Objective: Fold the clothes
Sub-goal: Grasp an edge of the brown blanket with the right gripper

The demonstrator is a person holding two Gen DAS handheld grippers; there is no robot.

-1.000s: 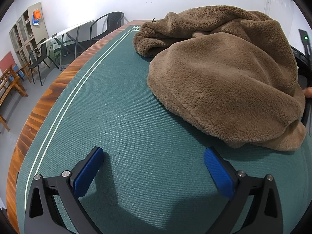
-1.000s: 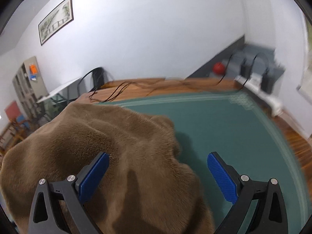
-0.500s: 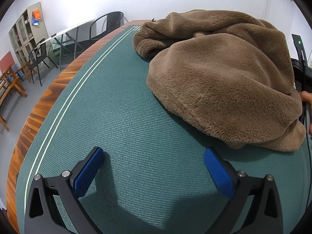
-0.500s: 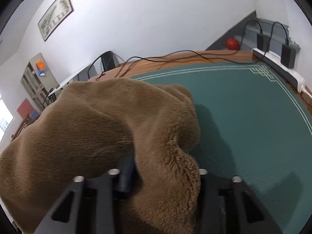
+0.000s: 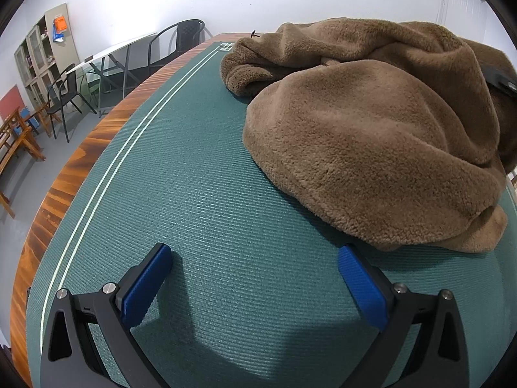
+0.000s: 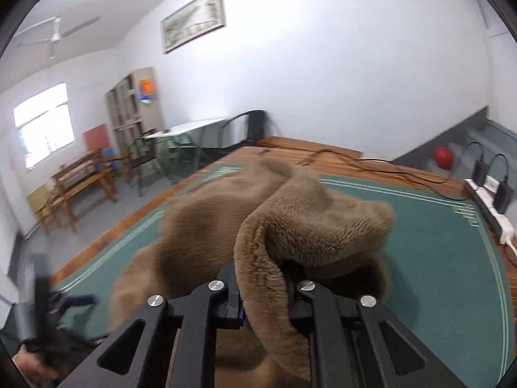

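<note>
The brown fluffy garment (image 5: 371, 135) lies in a big soft heap on the green mat (image 5: 194, 194). The mat covers a wooden table (image 5: 74, 168).

Close up in the left wrist view, the left gripper (image 5: 255, 271) hangs just over bare mat. Its two blue pads (image 5: 145, 286) stand wide apart with nothing between them. The near edge of the heap is just beyond the right-hand pad, not touching it.

Close up in the right wrist view, the right gripper (image 6: 263, 294) is pinched tight on a thick fold of the brown fluffy garment (image 6: 258, 245). The fold stands up between the black fingers (image 6: 318, 304) and hides most of the pads. From there the cloth spreads away over the mat (image 6: 436, 258), and part of it is lifted off the mat. The picture is a bit blurry on the left side. Down in that corner the left gripper (image 6: 77, 299) shows as a dark smudge with a bit of blue.

Farther back, thin white lines (image 5: 106, 174) run along the edge of the mat. Black cables (image 6: 371, 168) lie across the far end of the table. A white power strip (image 6: 494, 213) with black plugs sits at the right edge.

Past the table there is a black chair (image 5: 181, 45), a small white table (image 6: 190, 127) and wooden benches (image 6: 84, 181). A tall cabinet (image 6: 135, 110) stands by the wall. A red ball (image 6: 443, 157) rests on grey steps. A long picture (image 6: 193, 19) hangs high on the white wall.
</note>
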